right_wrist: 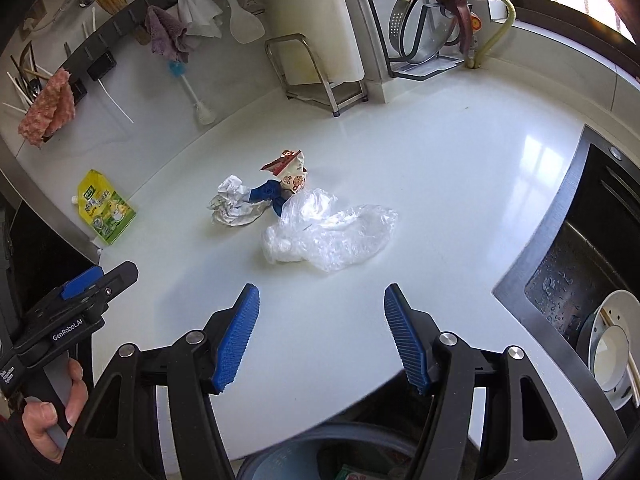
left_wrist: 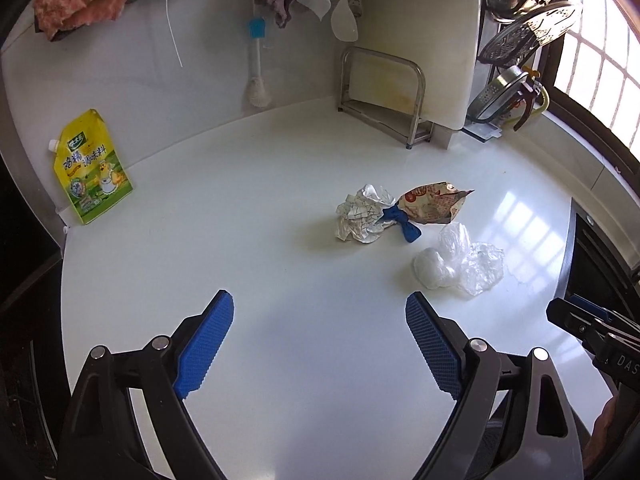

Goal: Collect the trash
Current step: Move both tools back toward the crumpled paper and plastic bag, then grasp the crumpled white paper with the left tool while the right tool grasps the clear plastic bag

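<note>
Four bits of trash are lying together near the middle of the white tabletop (left_wrist: 280, 360): a crumpled foil wrapper (left_wrist: 360, 218), a printed snack packet (left_wrist: 434, 206), a small blue scrap (left_wrist: 402, 222) lying across the two and touching both, and a clear plastic bag (right_wrist: 328, 232) just beside them, nearest the grippers. All look very light and soft, so I am expecting them to crush and slide rather than resist. The bag is probably slippery and loose; pinching a bunched fold near its thick white end seems safer than taking a thin edge. The foil holds its shape, so any raised ridge should serve.

The left gripper (left_wrist: 320, 344) is hanging with its jaws wide and nothing between them. The right gripper (right_wrist: 322, 338) is also standing apart, somewhat narrower and empty, short of the bag.

Below the tabletop's near edge a bin (right_wrist: 332, 456) is showing, with something green inside; the rest is hidden. At the right the sink (right_wrist: 560, 288) is holding a white bowl (right_wrist: 612, 352). A yellow pouch (left_wrist: 94, 168) is leaning at the far left, well apart.
</note>
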Available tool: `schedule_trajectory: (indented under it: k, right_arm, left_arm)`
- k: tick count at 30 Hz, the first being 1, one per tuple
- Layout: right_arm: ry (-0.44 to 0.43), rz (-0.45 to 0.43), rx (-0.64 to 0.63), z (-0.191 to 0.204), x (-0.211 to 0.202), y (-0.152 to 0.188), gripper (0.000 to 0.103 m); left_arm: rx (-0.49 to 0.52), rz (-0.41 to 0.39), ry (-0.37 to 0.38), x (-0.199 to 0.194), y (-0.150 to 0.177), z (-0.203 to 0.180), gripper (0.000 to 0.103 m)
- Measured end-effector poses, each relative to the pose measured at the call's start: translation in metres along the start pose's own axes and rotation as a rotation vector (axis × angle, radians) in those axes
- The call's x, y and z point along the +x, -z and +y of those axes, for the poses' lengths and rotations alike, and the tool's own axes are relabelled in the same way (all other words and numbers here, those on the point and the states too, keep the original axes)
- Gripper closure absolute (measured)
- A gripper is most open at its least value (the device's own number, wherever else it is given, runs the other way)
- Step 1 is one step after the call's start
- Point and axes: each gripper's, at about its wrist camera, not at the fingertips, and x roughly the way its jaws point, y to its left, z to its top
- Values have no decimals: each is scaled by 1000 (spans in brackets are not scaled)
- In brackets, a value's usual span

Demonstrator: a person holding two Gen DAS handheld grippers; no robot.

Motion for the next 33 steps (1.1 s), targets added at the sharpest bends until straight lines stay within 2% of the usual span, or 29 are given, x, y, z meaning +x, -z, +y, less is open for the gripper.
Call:
schedule_trajectory:
  k: [8,12,24,25,26,29,33]
  right_arm:
    - [48,3,-12,19,55,-24,40]
    - [70,17,-30,29,79,-31,37]
    - [155,46,-28,44,129,-41,35]
    - [157,46,-29,44,132,-41,38]
    - [153,45,-30,44,133,-40,47]
    - [136,44,-34,46,135,-38,60]
    - [99,46,-33,46,129,-36,68]
  left_arm:
    - [11,18,27,45,-14,15,17]
    - [22,27,25,60,-19,20,17]
    - [19,53,56,78,-24,28,17]
    - [21,53,57,79,-24,28,17]
    - [23,53,59,79,-25,28,17]
    - [30,54,62,81,-26,28,17]
    - [39,64,75,87,-28,24,17]
